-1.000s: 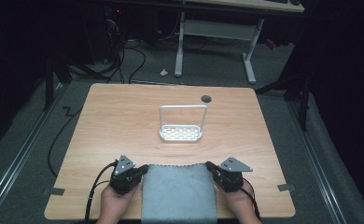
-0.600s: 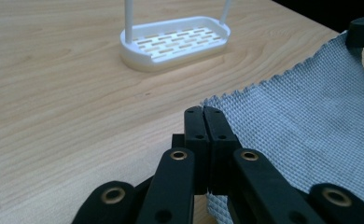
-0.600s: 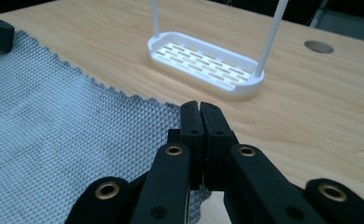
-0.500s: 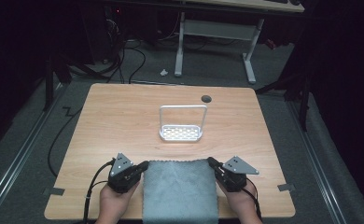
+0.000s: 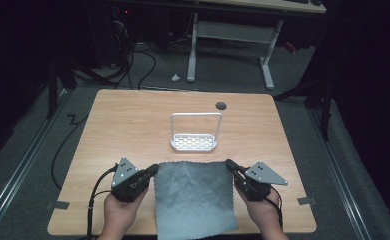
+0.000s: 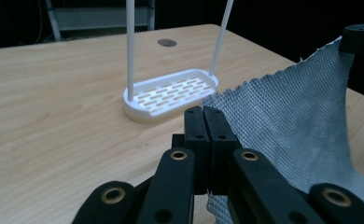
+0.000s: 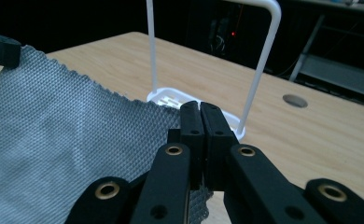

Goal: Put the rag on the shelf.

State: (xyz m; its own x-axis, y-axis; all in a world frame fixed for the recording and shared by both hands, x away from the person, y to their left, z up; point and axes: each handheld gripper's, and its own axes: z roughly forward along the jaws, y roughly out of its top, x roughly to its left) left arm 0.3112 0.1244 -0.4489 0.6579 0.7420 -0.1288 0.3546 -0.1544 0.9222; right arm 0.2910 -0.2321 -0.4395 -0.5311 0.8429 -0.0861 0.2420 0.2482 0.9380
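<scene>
Centrally, wooden surface (image 5: 133, 120), lit against dark surroundings. Nearer the front edge, grey cloth (image 5: 193, 195), stretched flat between two far corners, near edge trailing off the front. Behind it, just apart, white rack (image 5: 195, 135) with tall wire loop. Left hand-held gripper (image 5: 153, 171) clamped on left far corner; right hand-held gripper (image 5: 230, 165) clamped on right far corner.

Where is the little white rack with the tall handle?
In the high view, the white slotted plastic rack with a tall hoop handle stands mid-table, just beyond the far edge of the grey woven cloth and short of the round dark table hole.
</scene>
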